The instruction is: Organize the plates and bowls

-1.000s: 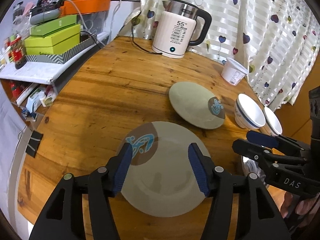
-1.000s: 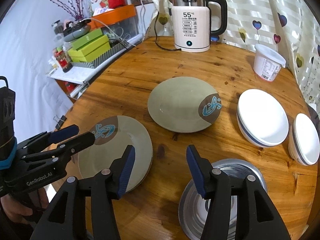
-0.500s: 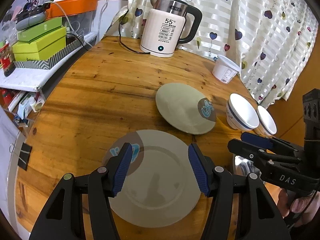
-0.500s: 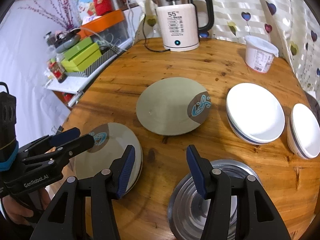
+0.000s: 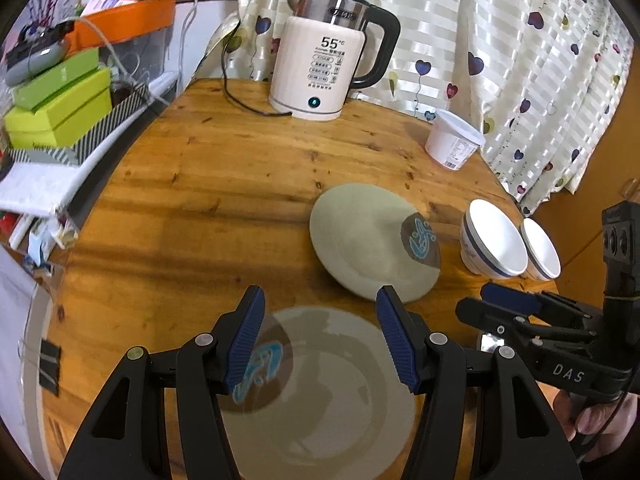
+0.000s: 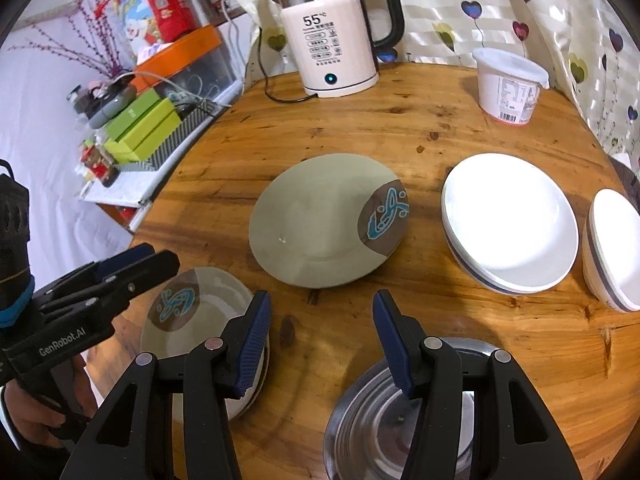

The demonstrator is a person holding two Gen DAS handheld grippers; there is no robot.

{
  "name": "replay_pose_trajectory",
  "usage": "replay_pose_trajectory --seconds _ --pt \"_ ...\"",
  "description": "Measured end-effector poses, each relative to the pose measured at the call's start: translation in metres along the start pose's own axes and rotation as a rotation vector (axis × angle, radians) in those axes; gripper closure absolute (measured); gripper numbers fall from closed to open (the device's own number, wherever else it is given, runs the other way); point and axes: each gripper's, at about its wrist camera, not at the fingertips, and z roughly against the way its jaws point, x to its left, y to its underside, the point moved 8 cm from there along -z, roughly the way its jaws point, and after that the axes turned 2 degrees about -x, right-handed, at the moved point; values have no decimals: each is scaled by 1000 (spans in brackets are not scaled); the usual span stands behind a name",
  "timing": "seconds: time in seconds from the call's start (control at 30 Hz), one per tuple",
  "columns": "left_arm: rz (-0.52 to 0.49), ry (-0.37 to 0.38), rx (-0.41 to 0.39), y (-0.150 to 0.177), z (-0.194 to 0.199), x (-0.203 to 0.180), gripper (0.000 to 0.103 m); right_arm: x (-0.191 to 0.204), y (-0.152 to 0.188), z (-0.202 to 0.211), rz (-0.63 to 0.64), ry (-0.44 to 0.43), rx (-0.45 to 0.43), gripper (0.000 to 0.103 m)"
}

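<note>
Round wooden table point(image 6: 360, 128) with crockery, seen from both wrist cameras. The left gripper point(image 5: 320, 336) hung over the near grey-green plate point(image 5: 320, 400), its 2 blue-padded fingers point(image 5: 245, 340) spread apart with nothing between them — the plate lay flat on the table beneath, its brown patch with a blue motif toward the left finger. In the right wrist view this near plate point(image 6: 208, 320) sat at the table's near-left edge, with the left gripper point(image 6: 120, 264) above it. The right gripper point(image 6: 320, 344) likewise stood open and empty, its fingers point(image 6: 394, 344) framing bare wood; a steel bowl point(image 6: 380, 432) lay just below the right finger. A 2nd grey-green plate point(image 6: 320, 232) rested near the table's centre, apart from the 1st. To its right stood 1 large white bowl point(image 6: 512, 224) with a dark band and, just beside it, a smaller white bowl point(image 6: 616, 252) — whether they touched could not be told. At the far edge stood an electric kettle point(image 6: 332, 40) and a lidded white tub point(image 6: 508, 88).
</note>
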Motion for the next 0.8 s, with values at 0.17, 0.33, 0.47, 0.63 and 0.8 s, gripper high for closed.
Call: replay_pose_trajectory --seconds 0.17,0.33,0.47,0.63,0.8 --pt "-3 15 19 -11 -14 3 44 -6 -4 -8 -41 0 11 50" --pt "-16 29 51 -21 -32 5 44 -10 -9 -15 -76 6 19 50" --pt "-25 58 83 -27 -48 5 44 -12 -11 -22 -94 12 29 50" --pt "-36 74 121 -29 -65 5 44 -15 -13 -29 -112 26 41 52" --pt "-42 83 155 -31 -81 5 47 -21 -14 -37 -140 45 59 54"
